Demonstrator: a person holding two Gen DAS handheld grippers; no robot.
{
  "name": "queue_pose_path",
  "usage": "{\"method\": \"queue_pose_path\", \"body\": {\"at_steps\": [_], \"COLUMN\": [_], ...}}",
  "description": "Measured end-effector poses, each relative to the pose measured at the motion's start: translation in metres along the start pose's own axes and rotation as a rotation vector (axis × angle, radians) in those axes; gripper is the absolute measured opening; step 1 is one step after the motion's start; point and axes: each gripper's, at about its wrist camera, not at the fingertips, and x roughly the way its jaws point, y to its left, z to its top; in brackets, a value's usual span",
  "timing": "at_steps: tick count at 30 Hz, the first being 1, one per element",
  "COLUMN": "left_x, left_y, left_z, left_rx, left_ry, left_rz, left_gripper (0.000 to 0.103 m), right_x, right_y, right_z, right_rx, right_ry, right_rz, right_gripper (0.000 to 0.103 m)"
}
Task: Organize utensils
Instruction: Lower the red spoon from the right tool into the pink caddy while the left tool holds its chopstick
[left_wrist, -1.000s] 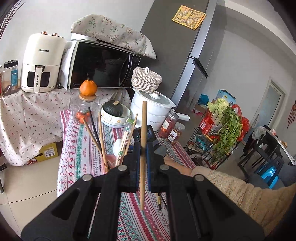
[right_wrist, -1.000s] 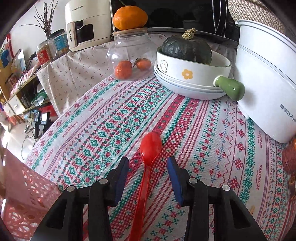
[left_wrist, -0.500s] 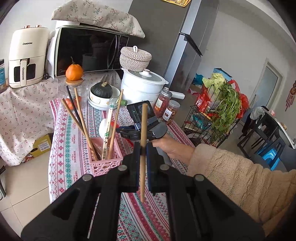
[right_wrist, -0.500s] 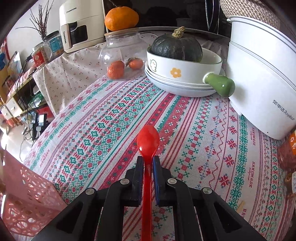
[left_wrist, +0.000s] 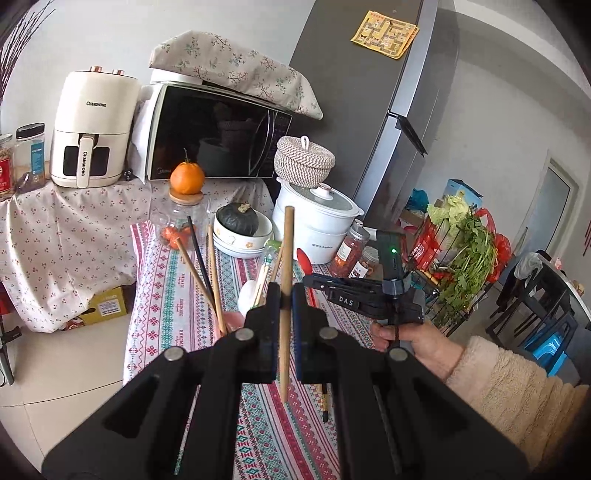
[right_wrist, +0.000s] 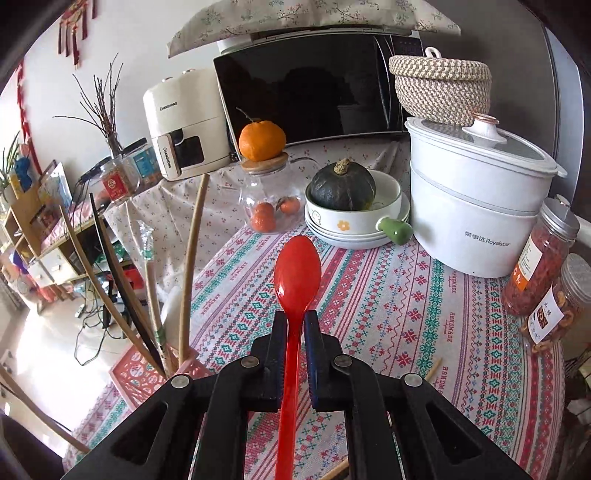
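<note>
My left gripper (left_wrist: 284, 295) is shut on a wooden chopstick (left_wrist: 286, 251), which stands nearly upright above the patterned tablecloth (left_wrist: 177, 295). My right gripper (right_wrist: 294, 321) is shut on the handle of a red plastic spoon (right_wrist: 297, 269), lifted off the cloth with its bowl pointing forward. In the left wrist view the right gripper (left_wrist: 307, 280) hangs just right of my left one, the red spoon (left_wrist: 303, 258) sticking up from it. A pink basket (right_wrist: 140, 373) at the left holds several upright chopsticks (right_wrist: 190, 266). Loose chopsticks (right_wrist: 432, 369) lie on the cloth.
A white electric pot (right_wrist: 476, 206), stacked bowls with a dark squash (right_wrist: 343, 184), two lidded jars (right_wrist: 535, 258) and a glass jar of oranges (right_wrist: 266, 199) crowd the far side of the table. Behind stand a microwave (left_wrist: 218, 136) and an air fryer (left_wrist: 92, 129). A hand (left_wrist: 417, 339) holds the right gripper.
The right gripper's jaws closed on the red spoon, then rose with it off the cloth. The left gripper keeps its hold on the chopstick, much where it was.
</note>
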Motion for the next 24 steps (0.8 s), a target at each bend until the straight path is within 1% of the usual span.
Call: {"method": "queue_pose_path", "body": {"at_steps": [1,4,6,10,16,20,24], "left_x": [-0.001,-0.005,-0.007,-0.007,0.007,0.020,0.037], "left_y": [0.002,0.006,0.007,0.009,0.021,0.023,0.027], "left_z": [0.002,0.007,0.010,0.016,0.022,0.023,0.021], "left_rx": [-0.006,-0.030,-0.039,-0.027,-0.072,-0.082,-0.071], "left_ry": [-0.013,-0.051,-0.080,-0.143,-0.186,-0.178,-0.143], "left_rz": [0.004,0.013,0.018,0.064,0.111,0.130,0.166], "left_gripper": [0.007,0.007,0.007,0.007,0.007,0.007,0.007], "right_x": [0.000,-0.033,-0.040,-0.064,-0.073,-0.070,-0.070], "right_y": [0.000,0.013,0.017,0.030,0.050,0.054,0.062], "right_z": [0.000,0.002,0.003,0.004,0.011,0.015,0.022], "right_rx": [0.000,-0.005,-0.009,-0.014,-0.026,-0.025,-0.025], "right_ry": [0.000,-0.067,-0.080,-0.136,-0.182,-0.198,-0.246], "right_rz": [0.000,0.018,0.014,0.026,0.052,0.049,0.027], "right_gripper": [0.009,0.009,0.009,0.009,0.009,0.009,0.009]}}
